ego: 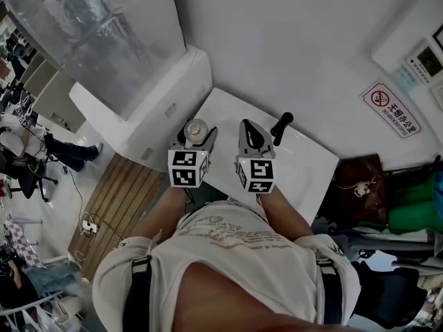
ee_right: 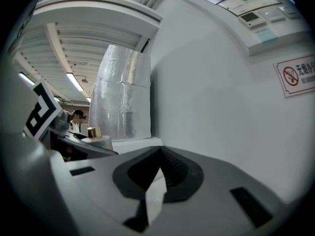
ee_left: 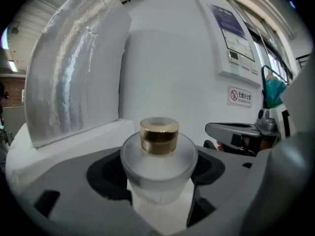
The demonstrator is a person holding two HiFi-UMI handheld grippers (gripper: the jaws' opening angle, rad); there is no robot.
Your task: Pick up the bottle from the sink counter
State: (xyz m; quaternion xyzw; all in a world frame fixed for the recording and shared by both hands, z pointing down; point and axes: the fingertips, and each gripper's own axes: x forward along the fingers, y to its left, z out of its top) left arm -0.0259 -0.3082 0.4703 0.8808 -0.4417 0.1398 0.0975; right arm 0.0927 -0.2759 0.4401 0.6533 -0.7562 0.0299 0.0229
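Frosted gold-capped bottle point(ee_left: 158, 161) sits centre-low in the left gripper view, clamped between the left gripper point(ego: 198, 134) jaws, at the left end of the white sink counter point(ego: 228, 106). Right gripper point(ee_right: 158, 154), mid-frame beside it: jaws closed together, empty.

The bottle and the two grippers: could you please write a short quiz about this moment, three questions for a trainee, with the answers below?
1. True or false: the right gripper holds the bottle.
2. Which colour is the cap of the bottle? A gold, B black, C red.
3. Fill in the missing word: the bottle stands between the jaws of the ___ gripper.

Key: 1 false, its jaws are together with nothing between them. 2 A. 3 left, the left gripper is closed on it.
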